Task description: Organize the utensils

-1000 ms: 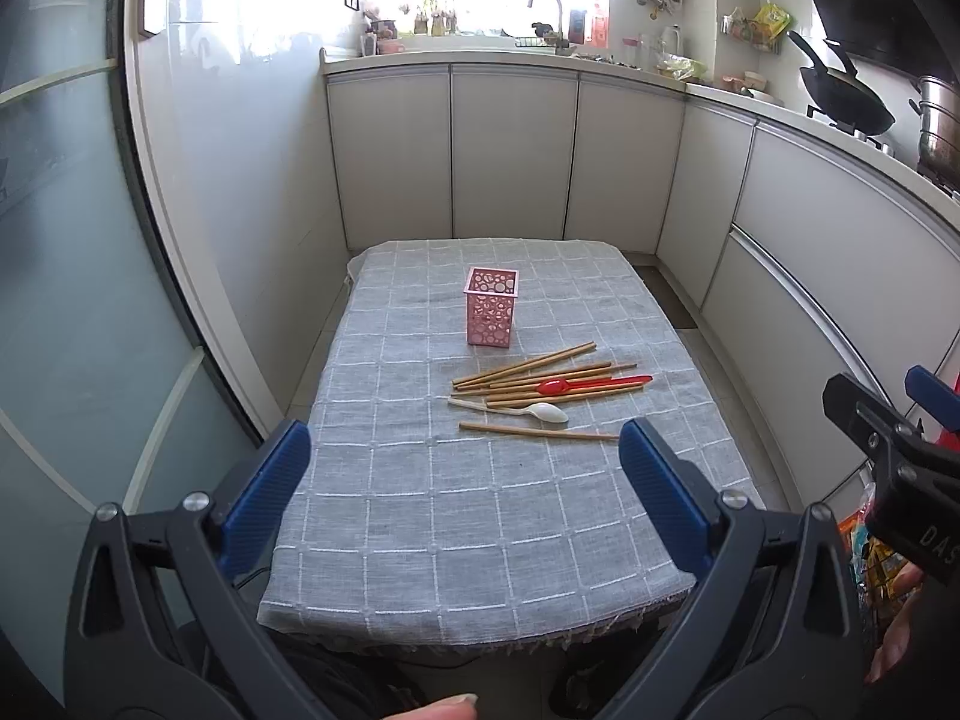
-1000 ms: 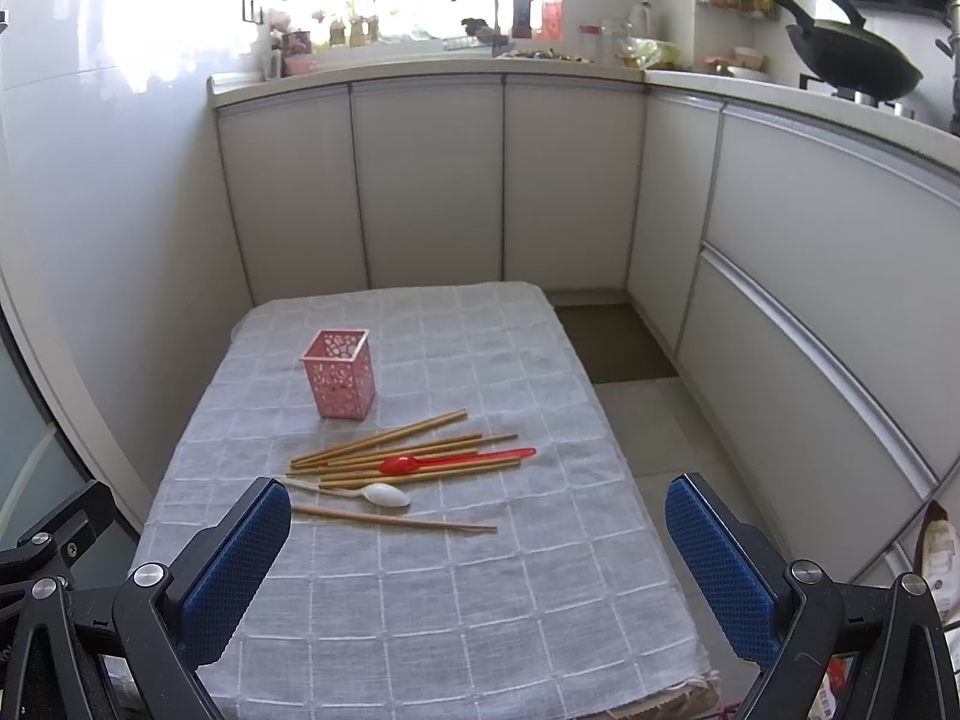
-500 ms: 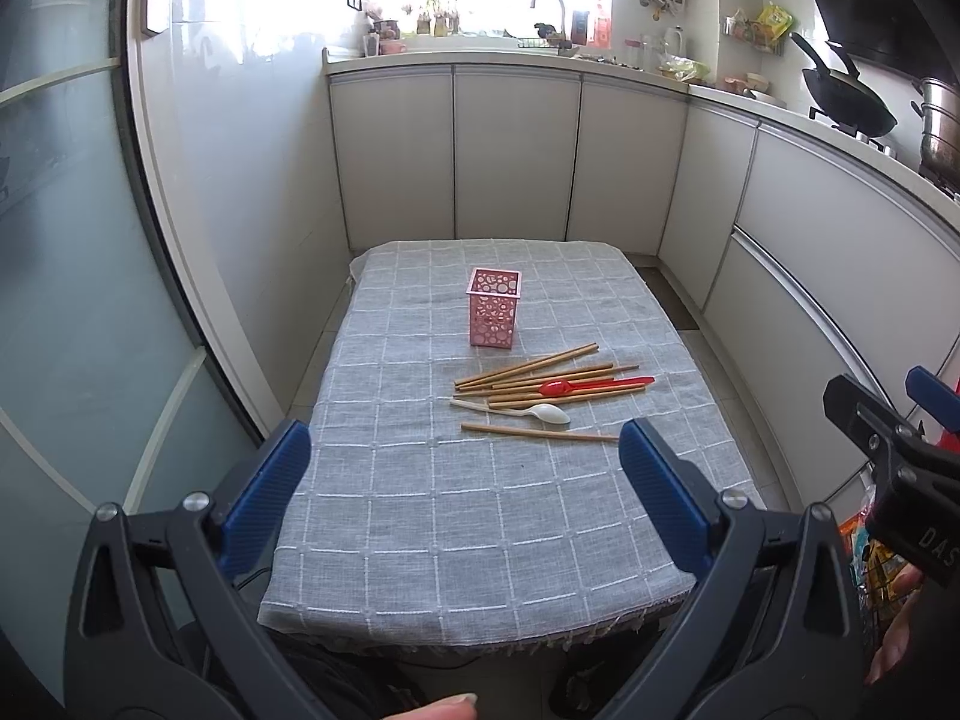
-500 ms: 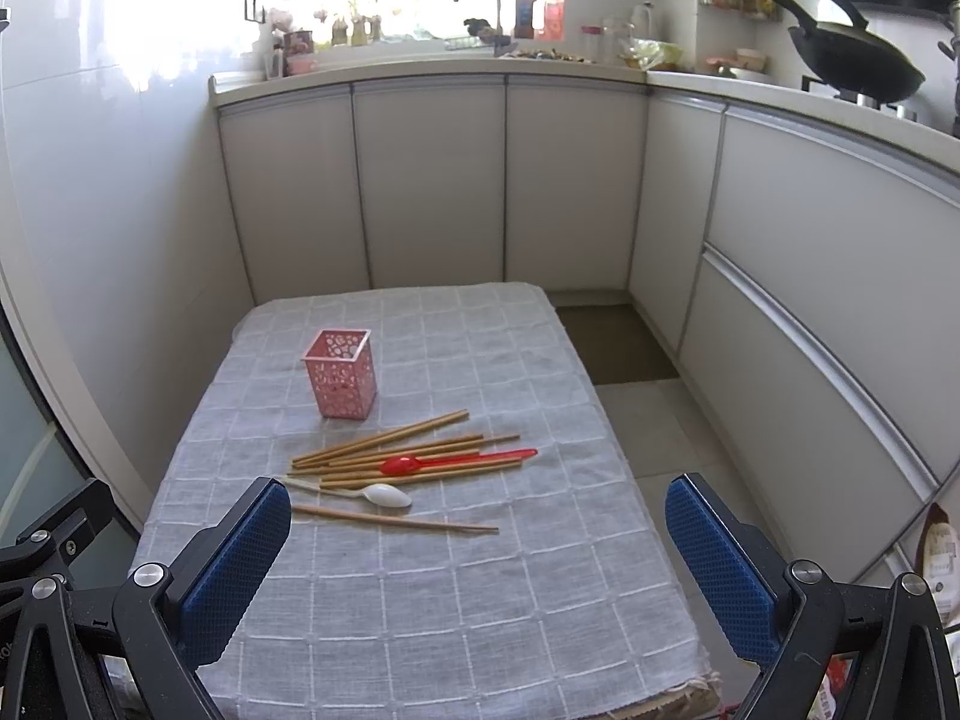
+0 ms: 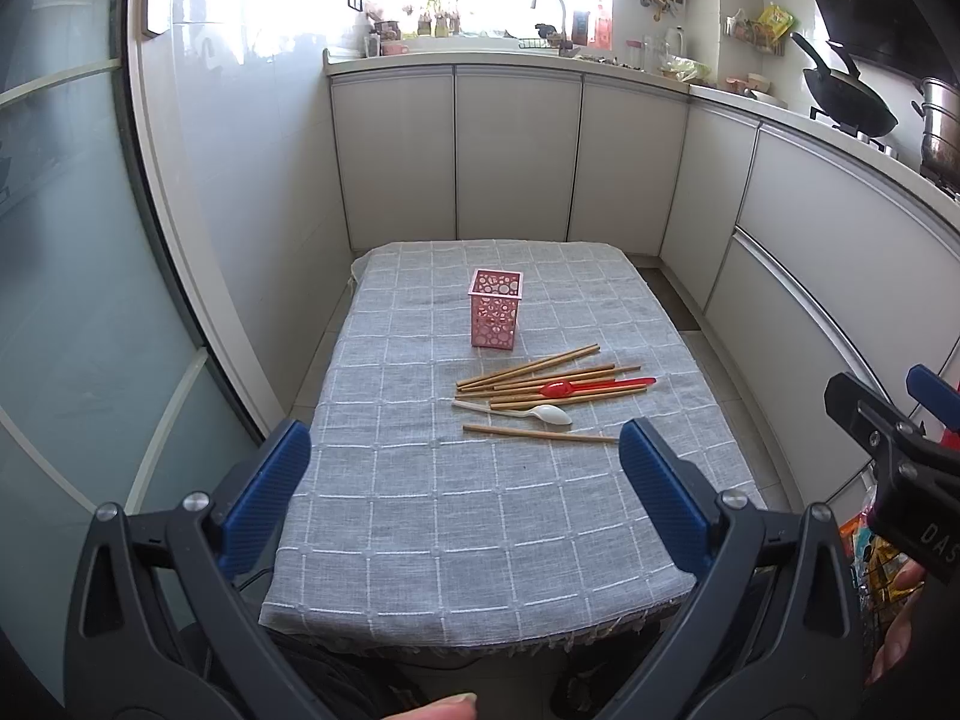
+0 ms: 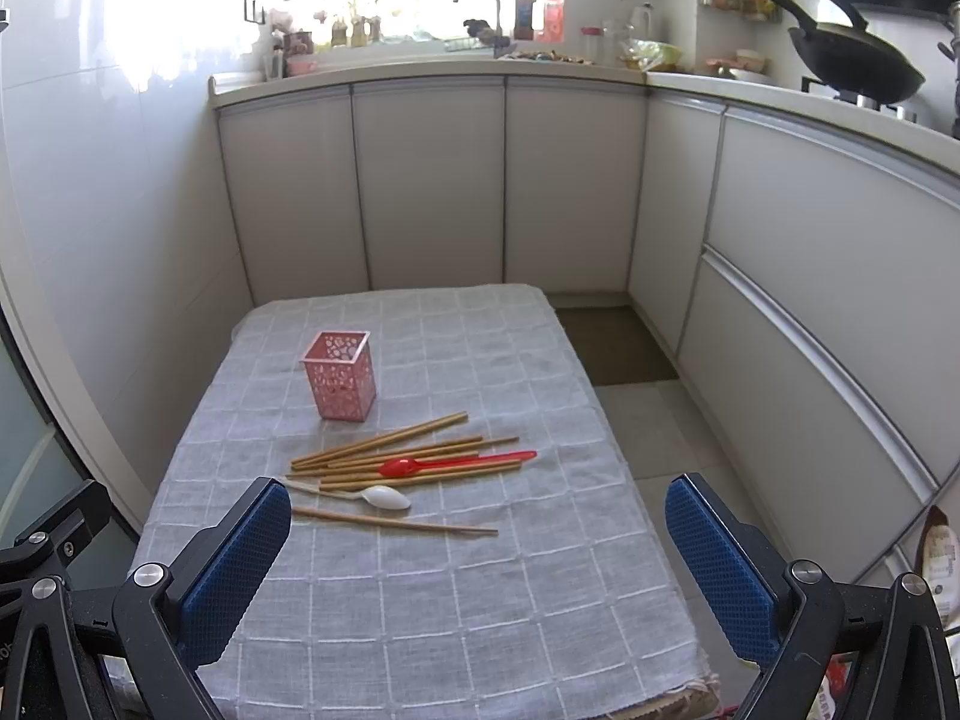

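Note:
A pink perforated holder (image 5: 495,316) (image 6: 339,383) stands upright on a small table under a grey checked cloth (image 5: 420,510) (image 6: 468,600). Just in front of it lie several wooden chopsticks (image 5: 540,377) (image 6: 390,450), a red spoon (image 5: 591,387) (image 6: 456,463) on top of them, a white spoon (image 5: 528,413) (image 6: 366,495) and one separate chopstick (image 5: 540,433) (image 6: 396,522). My left gripper (image 5: 465,480) is open near the table's front edge, holding nothing. My right gripper (image 6: 480,546) is open too, above the front right part of the table.
White kitchen cabinets (image 6: 432,180) wrap the back and right. A counter holds a sink tap (image 5: 549,0) and a black wok (image 6: 852,60). A glass door (image 5: 60,300) is at the left. A narrow floor strip (image 6: 660,420) runs right of the table.
Both views have edged slightly forward toward the table. The utensils and the holder have not moved.

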`<move>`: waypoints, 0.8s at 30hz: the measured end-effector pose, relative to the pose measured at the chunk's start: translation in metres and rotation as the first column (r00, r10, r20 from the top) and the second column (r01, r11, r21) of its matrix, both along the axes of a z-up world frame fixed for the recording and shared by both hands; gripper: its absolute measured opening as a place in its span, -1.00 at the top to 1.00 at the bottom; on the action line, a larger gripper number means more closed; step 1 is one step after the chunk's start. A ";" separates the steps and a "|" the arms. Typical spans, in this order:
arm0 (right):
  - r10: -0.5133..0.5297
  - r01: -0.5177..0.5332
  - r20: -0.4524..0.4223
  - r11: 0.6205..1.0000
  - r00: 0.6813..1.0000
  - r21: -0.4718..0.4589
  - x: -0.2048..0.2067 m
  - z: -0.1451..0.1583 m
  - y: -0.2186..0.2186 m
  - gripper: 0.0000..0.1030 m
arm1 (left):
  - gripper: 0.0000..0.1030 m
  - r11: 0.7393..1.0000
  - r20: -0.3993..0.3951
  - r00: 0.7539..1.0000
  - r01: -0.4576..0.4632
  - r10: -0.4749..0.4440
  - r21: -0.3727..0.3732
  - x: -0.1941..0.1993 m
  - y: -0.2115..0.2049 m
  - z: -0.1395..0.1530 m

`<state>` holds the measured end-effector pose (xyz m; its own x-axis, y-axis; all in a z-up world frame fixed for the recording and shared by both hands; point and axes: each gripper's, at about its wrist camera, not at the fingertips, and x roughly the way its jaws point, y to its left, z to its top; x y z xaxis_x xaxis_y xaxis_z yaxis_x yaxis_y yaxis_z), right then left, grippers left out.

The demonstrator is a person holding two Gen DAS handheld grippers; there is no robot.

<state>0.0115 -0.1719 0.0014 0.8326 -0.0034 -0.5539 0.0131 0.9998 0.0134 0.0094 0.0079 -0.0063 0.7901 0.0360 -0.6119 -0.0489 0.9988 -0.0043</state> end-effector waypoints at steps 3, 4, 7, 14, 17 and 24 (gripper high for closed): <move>0.000 0.000 0.000 1.000 1.000 0.001 0.001 0.000 0.000 -0.99 | -0.98 1.000 0.000 1.000 -0.001 0.001 0.001 0.000 0.000 0.000; 0.000 0.000 0.000 1.000 1.000 0.001 0.001 0.000 0.000 -0.99 | -0.98 1.000 0.000 1.000 -0.002 0.002 0.001 0.000 0.000 0.000; -0.001 0.001 0.001 1.000 1.000 0.000 0.000 0.001 -0.001 -0.99 | -0.98 1.000 0.000 1.000 -0.001 0.001 0.000 0.000 0.000 0.000; 0.000 0.000 0.003 1.000 1.000 0.003 0.001 0.000 -0.001 -0.99 | -0.98 1.000 0.003 1.000 -0.001 0.001 0.004 -0.001 0.001 0.000; 0.002 -0.002 0.003 1.000 1.000 0.003 0.001 0.000 -0.001 -0.99 | -0.98 1.000 0.003 1.000 -0.002 0.002 0.005 -0.001 0.001 0.000; 0.004 -0.004 0.003 1.000 1.000 -0.001 0.004 0.001 0.000 -0.99 | -0.98 1.000 0.008 1.000 -0.007 0.007 0.005 -0.001 0.005 0.001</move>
<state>0.0151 -0.1724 0.0028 0.8343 -0.0003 -0.5513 0.0088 0.9999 0.0127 0.0083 0.0124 -0.0052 0.7946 0.0449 -0.6055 -0.0561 0.9984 0.0003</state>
